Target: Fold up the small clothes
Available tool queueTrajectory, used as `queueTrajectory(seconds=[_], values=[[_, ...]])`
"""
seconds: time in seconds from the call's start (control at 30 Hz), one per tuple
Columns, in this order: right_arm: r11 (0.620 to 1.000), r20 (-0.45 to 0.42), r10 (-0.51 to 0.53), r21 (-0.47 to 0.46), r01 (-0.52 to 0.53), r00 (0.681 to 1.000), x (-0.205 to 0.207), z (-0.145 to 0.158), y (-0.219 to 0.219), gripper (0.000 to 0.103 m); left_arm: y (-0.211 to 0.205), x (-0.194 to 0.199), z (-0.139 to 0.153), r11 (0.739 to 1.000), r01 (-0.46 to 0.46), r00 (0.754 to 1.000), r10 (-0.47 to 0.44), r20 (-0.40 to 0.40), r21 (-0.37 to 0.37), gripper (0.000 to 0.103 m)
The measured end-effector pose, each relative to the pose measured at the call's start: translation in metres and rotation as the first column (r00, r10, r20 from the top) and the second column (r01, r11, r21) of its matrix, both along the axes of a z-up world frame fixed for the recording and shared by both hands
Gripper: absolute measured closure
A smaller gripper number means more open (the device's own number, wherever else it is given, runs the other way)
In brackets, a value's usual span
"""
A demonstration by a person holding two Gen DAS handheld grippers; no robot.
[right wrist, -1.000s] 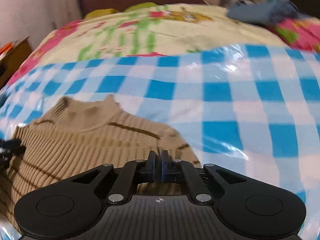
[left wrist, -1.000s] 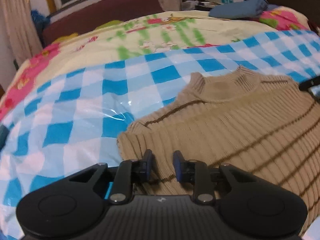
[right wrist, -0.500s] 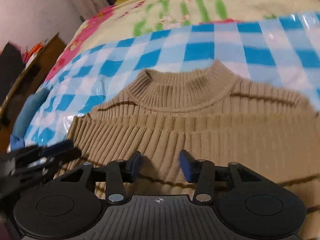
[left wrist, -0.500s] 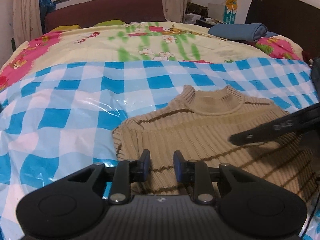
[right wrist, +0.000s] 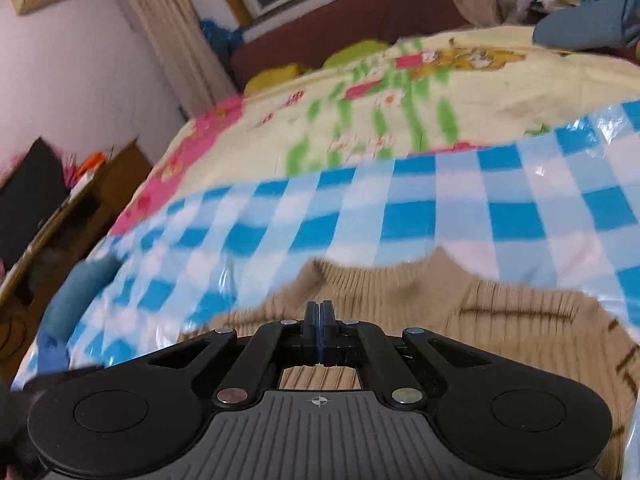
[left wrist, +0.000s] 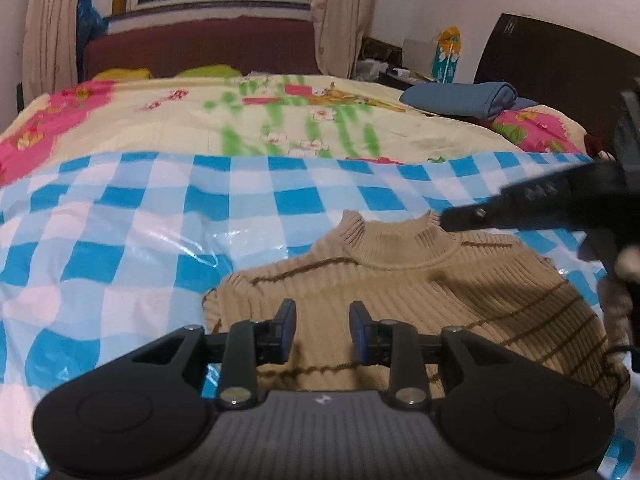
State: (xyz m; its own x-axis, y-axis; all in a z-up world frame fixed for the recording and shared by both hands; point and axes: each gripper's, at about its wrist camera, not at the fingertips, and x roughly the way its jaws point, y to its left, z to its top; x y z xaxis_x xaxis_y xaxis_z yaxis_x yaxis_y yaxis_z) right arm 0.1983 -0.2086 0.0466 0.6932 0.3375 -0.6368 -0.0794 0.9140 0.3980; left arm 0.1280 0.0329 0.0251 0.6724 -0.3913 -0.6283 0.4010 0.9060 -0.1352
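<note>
A tan ribbed sweater with thin brown stripes lies folded on the blue-and-white checked sheet, collar towards the far side. My left gripper is open and empty, held above the sweater's near left part. My right gripper is shut with nothing visible between its fingers, above the sweater just below the collar. Its black body also shows in the left wrist view, over the collar at the right.
The checked sheet covers the near half of a bed with a floral yellow and pink cover. A folded blue cloth lies at the far right by a dark headboard. A wooden cabinet stands left of the bed.
My right gripper has closed from open and lifted away above the sweater. My left gripper has risen and drawn back, still open. The sweater lies still.
</note>
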Motion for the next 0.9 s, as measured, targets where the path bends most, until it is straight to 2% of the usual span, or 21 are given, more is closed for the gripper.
queueTrajectory(seconds=[0.07, 0.1, 0.17, 0.23, 0.3, 0.33, 0.37, 0.43, 0.47, 0.5, 0.53, 0.6, 0.73, 0.77, 0.87, 0.9], values=[[1.0, -0.045, -0.003, 0.016, 0.003, 0.999, 0.005, -0.008, -0.003, 0.101, -0.003, -0.002, -0.004, 1.0, 0.015, 1.0, -0.015, -0.016, 0.008, 0.067], [1.0, -0.071, 0.014, 0.015, -0.013, 0.997, 0.004, -0.01, -0.003, 0.094, -0.002, -0.005, -0.006, 1.0, 0.027, 0.999, -0.027, -0.022, 0.007, 0.067], [1.0, -0.109, 0.025, -0.012, -0.027, 0.994, -0.006, -0.012, 0.001, 0.093, 0.001, -0.01, -0.009, 0.999, 0.025, 0.999, -0.024, -0.025, 0.021, 0.067], [0.999, -0.165, 0.038, -0.024, -0.042, 0.986, -0.011, -0.017, 0.008, 0.082, 0.005, -0.011, -0.013, 1.0, 0.008, 0.999, -0.007, -0.039, 0.009, 0.067], [0.998, -0.217, 0.055, -0.029, -0.062, 0.975, -0.012, -0.028, 0.018, 0.056, 0.009, -0.011, -0.016, 1.0, -0.012, 0.998, 0.012, -0.061, -0.013, 0.067], [0.996, -0.232, 0.054, -0.053, -0.068, 0.971, -0.011, -0.035, 0.025, 0.054, 0.01, -0.011, -0.017, 1.0, -0.02, 0.997, 0.018, -0.07, -0.02, 0.067], [0.994, -0.233, 0.053, -0.081, -0.073, 0.971, -0.01, -0.041, 0.031, 0.055, 0.011, -0.011, -0.018, 1.0, -0.018, 0.997, 0.017, -0.074, -0.02, 0.066], [0.992, -0.198, 0.029, -0.116, -0.053, 0.98, -0.01, -0.047, 0.034, 0.074, 0.011, -0.014, -0.016, 1.0, -0.009, 0.998, 0.008, -0.066, -0.007, 0.066], [0.995, -0.2, 0.016, -0.096, -0.036, 0.98, -0.009, -0.047, 0.03, 0.093, 0.011, -0.015, -0.015, 1.0, -0.002, 0.998, 0.002, -0.06, -0.001, 0.066], [0.998, -0.198, 0.015, -0.058, -0.027, 0.98, -0.009, -0.046, 0.025, 0.097, 0.011, -0.016, -0.013, 1.0, 0.004, 0.998, -0.004, -0.057, 0.0, 0.066], [0.999, -0.187, 0.019, -0.033, -0.025, 0.982, -0.01, -0.042, 0.022, 0.097, 0.012, -0.017, -0.012, 1.0, 0.007, 0.999, -0.008, -0.052, -0.003, 0.066], [0.998, -0.142, 0.029, -0.045, -0.036, 0.989, -0.015, -0.031, 0.022, 0.097, 0.012, -0.016, -0.01, 1.0, 0.0, 0.999, -0.001, -0.044, -0.013, 0.066], [1.0, -0.053, 0.018, 0.011, -0.018, 0.998, -0.017, -0.004, 0.017, 0.098, 0.013, -0.016, 0.0, 0.997, -0.02, 1.0, 0.02, -0.001, -0.069, 0.065], [1.0, -0.028, 0.0, 0.02, 0.001, 1.0, -0.015, 0.0, 0.015, 0.103, 0.012, -0.015, 0.002, 0.997, -0.02, 1.0, 0.022, 0.014, -0.075, 0.064], [0.998, 0.001, -0.057, -0.002, 0.057, 0.998, 0.0, -0.005, 0.012, 0.103, 0.003, -0.01, -0.002, 0.999, -0.015, 0.999, 0.017, 0.037, -0.047, 0.061], [0.997, -0.002, -0.067, -0.035, 0.067, 0.998, 0.007, -0.013, 0.012, 0.103, 0.0, -0.008, -0.008, 1.0, -0.011, 0.999, 0.012, 0.031, -0.025, 0.06]])
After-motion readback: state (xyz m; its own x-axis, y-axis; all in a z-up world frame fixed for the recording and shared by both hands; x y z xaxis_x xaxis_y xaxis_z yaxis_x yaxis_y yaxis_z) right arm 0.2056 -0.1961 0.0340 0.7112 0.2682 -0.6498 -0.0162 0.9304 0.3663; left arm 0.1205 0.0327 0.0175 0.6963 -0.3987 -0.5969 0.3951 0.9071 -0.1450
